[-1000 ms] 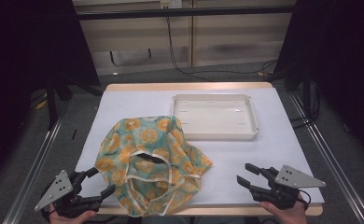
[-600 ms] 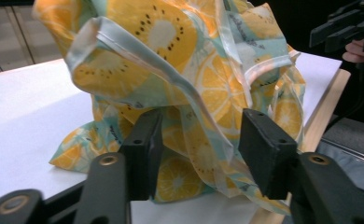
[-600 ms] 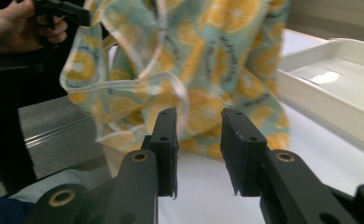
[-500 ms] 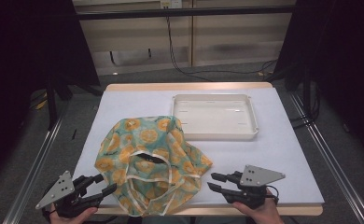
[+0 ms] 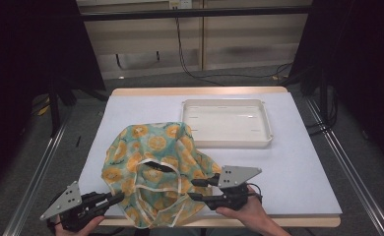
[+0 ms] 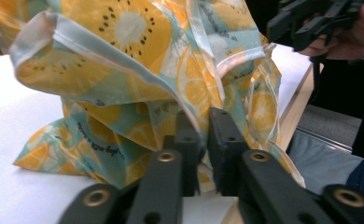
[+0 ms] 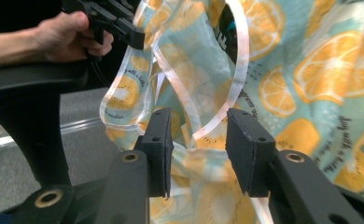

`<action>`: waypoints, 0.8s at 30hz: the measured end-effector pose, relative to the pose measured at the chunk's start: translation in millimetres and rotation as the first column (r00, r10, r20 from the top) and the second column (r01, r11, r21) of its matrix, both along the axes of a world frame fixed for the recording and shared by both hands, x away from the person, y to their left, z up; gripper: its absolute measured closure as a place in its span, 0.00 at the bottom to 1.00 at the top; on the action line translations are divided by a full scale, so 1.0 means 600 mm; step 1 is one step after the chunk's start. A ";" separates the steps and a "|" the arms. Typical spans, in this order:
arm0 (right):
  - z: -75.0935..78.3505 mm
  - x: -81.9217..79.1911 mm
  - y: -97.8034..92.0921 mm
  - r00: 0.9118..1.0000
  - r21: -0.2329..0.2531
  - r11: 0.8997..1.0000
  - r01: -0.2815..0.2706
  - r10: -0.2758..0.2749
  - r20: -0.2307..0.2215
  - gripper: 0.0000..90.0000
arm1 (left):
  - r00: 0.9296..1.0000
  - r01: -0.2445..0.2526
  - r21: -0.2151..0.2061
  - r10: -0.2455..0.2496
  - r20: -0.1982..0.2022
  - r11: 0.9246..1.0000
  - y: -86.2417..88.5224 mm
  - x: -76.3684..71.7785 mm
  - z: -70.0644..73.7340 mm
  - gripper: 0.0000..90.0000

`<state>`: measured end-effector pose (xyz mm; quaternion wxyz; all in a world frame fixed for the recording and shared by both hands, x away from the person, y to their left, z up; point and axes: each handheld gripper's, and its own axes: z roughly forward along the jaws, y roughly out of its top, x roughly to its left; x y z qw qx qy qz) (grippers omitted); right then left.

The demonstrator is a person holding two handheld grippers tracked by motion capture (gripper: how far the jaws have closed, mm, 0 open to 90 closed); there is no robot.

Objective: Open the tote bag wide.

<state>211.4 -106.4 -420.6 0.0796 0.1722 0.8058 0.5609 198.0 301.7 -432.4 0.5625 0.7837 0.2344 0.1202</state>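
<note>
A: Cloth (image 5: 153,169) printed with orange and lemon slices lay bunched at the near edge of the worktop (image 5: 298,162), between the two tools.

B: And the left tool (image 5: 112,199)?

A: Its jaws were pressed nearly together on a fold of the cloth's lower edge, seen close in the left gripper view (image 6: 201,135).

B: The right tool (image 5: 196,189)?

A: Spread, with the white-trimmed hem (image 7: 238,70) hanging just ahead of its jaws and fabric between them, not yet pinched.

B: Any writing?

A: Small dark script ran along the print (image 7: 341,140), too blurred to read.

B: Anything else?

A: A white tray (image 5: 227,142) sat beyond the right tool, apart from the cloth.
</note>
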 end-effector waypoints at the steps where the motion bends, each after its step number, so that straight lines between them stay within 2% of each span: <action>1: -0.003 0.005 0.006 1.000 -0.020 1.000 -0.003 0.003 0.013 0.65 | 1.000 0.001 -0.002 -0.001 -0.005 1.000 0.000 0.000 0.000 0.96; 5: -0.015 0.019 0.015 1.000 -0.042 0.999 -0.012 0.012 0.006 0.59 | 0.999 0.009 -0.025 -0.010 -0.033 1.000 0.000 0.001 -0.001 0.97; 10: -0.038 0.025 0.011 1.000 -0.076 0.997 -0.005 0.004 -0.013 0.53 | 0.999 0.009 -0.038 -0.010 -0.048 0.999 0.002 0.005 -0.001 0.97; 17: -0.066 0.032 0.011 1.000 -0.135 0.991 0.005 -0.008 -0.025 0.47 | 0.998 0.029 -0.040 -0.031 -0.046 0.999 0.000 0.002 0.000 0.99; 20: -0.071 0.035 0.014 1.000 -0.156 0.988 0.004 -0.006 -0.013 0.56 | 0.998 0.023 -0.049 -0.025 -0.049 0.999 0.001 0.001 -0.001 0.99; 24: -0.072 0.038 0.013 1.000 -0.175 0.984 0.016 -0.017 -0.007 0.77 | 0.998 0.031 -0.053 -0.034 -0.053 0.998 0.002 0.003 -0.002 0.99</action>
